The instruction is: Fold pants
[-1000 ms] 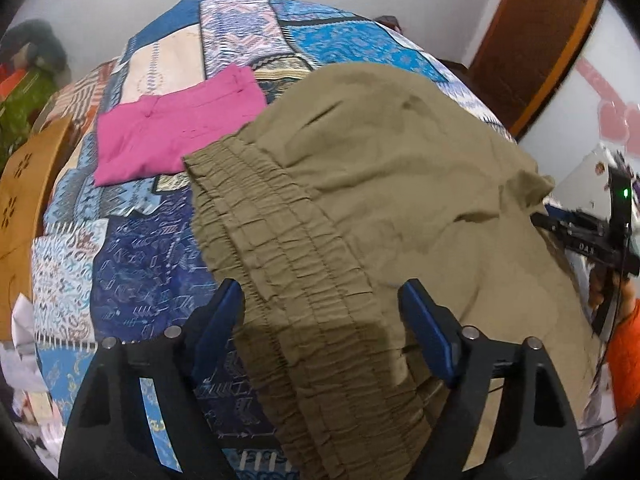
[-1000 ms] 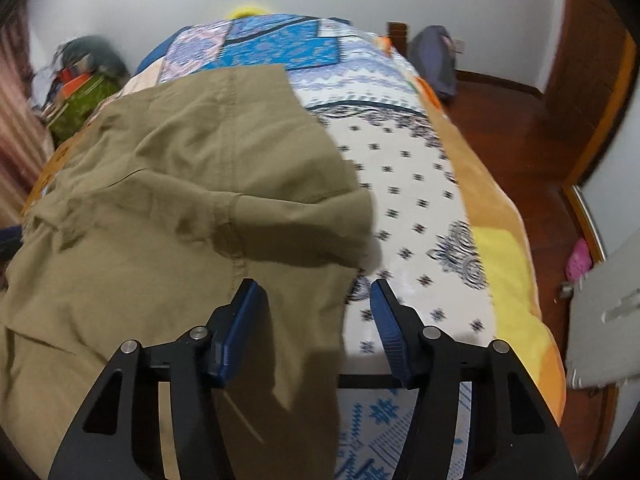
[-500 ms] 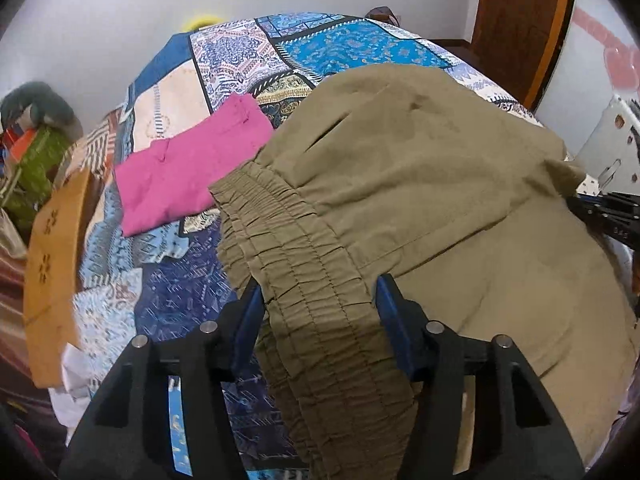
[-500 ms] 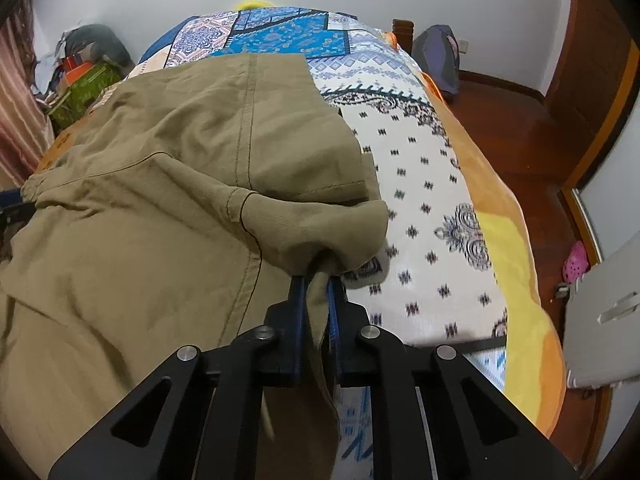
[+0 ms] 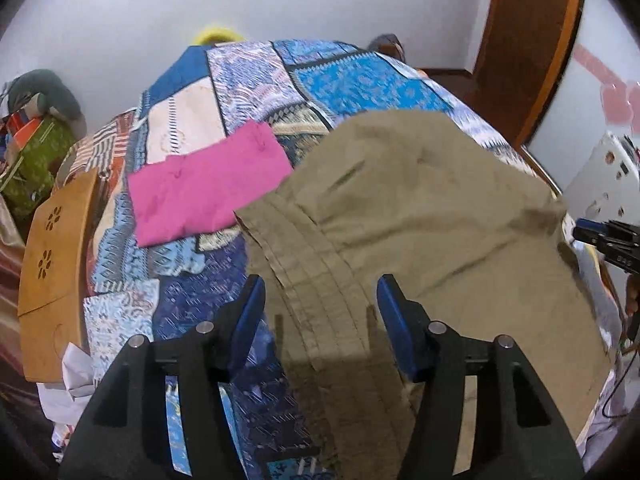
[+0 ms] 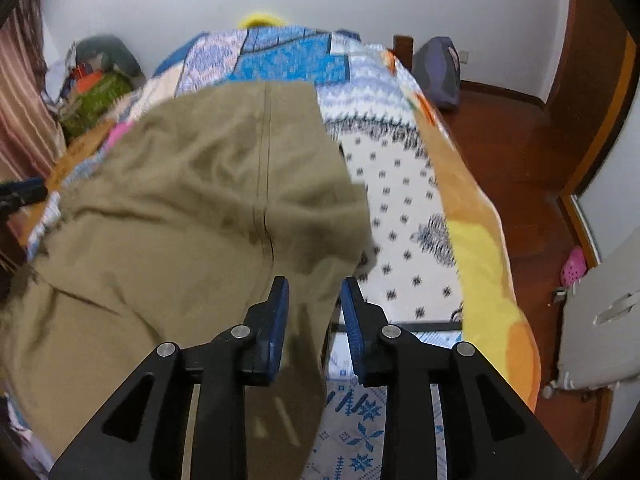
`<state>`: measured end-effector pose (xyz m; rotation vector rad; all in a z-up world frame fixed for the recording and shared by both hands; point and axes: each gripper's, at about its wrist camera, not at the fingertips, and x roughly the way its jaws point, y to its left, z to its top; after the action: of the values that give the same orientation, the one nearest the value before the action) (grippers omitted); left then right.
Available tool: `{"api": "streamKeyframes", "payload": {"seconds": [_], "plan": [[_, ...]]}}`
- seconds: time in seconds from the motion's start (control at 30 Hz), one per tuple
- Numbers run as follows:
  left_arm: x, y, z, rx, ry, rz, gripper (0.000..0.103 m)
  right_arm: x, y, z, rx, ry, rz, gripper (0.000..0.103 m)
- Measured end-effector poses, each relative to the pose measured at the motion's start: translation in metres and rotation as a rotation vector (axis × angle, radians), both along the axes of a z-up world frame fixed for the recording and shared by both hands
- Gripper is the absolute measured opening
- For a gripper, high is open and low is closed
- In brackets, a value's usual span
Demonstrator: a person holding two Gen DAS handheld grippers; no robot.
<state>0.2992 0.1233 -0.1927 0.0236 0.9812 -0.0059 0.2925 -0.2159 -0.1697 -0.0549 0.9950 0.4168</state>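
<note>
Olive-khaki pants [image 5: 420, 208] lie spread on a patchwork bed cover [image 5: 344, 84], folded over on themselves. Their elastic waistband [image 5: 320, 280] runs toward my left gripper [image 5: 320, 300], which is open with the band between its blue fingers. In the right wrist view the pants [image 6: 200, 208] fill the left half of the bed. My right gripper [image 6: 314, 304] is open with a gap, and the pants' edge lies between its fingers. The right gripper also shows at the right edge of the left wrist view [image 5: 608, 240].
A folded pink garment [image 5: 200, 188] lies on the cover beyond the waistband. A wooden headboard panel [image 5: 52, 264] stands at the left. A white-and-orange blanket [image 6: 420, 208] covers the bed's right side, with wooden floor [image 6: 520, 140] beyond.
My right gripper closed on the pants' edge half a second ago and has now opened. My left gripper stays open over the waistband. Both views have pulled upward.
</note>
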Motion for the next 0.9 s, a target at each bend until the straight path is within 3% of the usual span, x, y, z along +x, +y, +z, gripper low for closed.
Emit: {"api": "streamKeyframes", "payload": {"seconds": [0.13, 0.2, 0.47, 0.6, 0.7, 0.73, 0.83, 0.9], "plan": [[0.018, 0.009, -0.006, 0.005, 0.028, 0.040, 0.061, 0.020, 0.000, 0.014, 0.047, -0.042, -0.033, 0.042], [0.029, 0.013, -0.014, -0.034, 0.062, 0.050, 0.061, 0.034, 0.005, 0.014, 0.039, -0.067, -0.038, 0.045], [0.048, 0.009, -0.050, -0.081, 0.134, 0.005, 0.064, 0.078, 0.031, -0.025, 0.003, -0.005, 0.002, 0.045], [0.050, 0.006, -0.060, -0.086, 0.140, -0.015, 0.065, 0.082, 0.038, -0.042, 0.053, 0.053, 0.021, 0.045], [0.050, 0.003, -0.059, -0.044, 0.105, -0.018, 0.064, 0.082, 0.041, -0.045, 0.048, 0.055, 0.037, 0.027], [0.051, 0.001, -0.057, -0.024, 0.094, -0.023, 0.059, 0.081, 0.041, -0.043, 0.031, 0.042, 0.035, 0.018], [0.054, -0.004, -0.054, 0.032, 0.076, -0.035, 0.038, 0.075, 0.043, -0.042, -0.007, 0.009, 0.049, 0.016], [0.056, -0.008, -0.051, 0.047, 0.076, -0.045, 0.034, 0.068, 0.046, -0.040, -0.059, -0.025, 0.061, 0.014]]}}
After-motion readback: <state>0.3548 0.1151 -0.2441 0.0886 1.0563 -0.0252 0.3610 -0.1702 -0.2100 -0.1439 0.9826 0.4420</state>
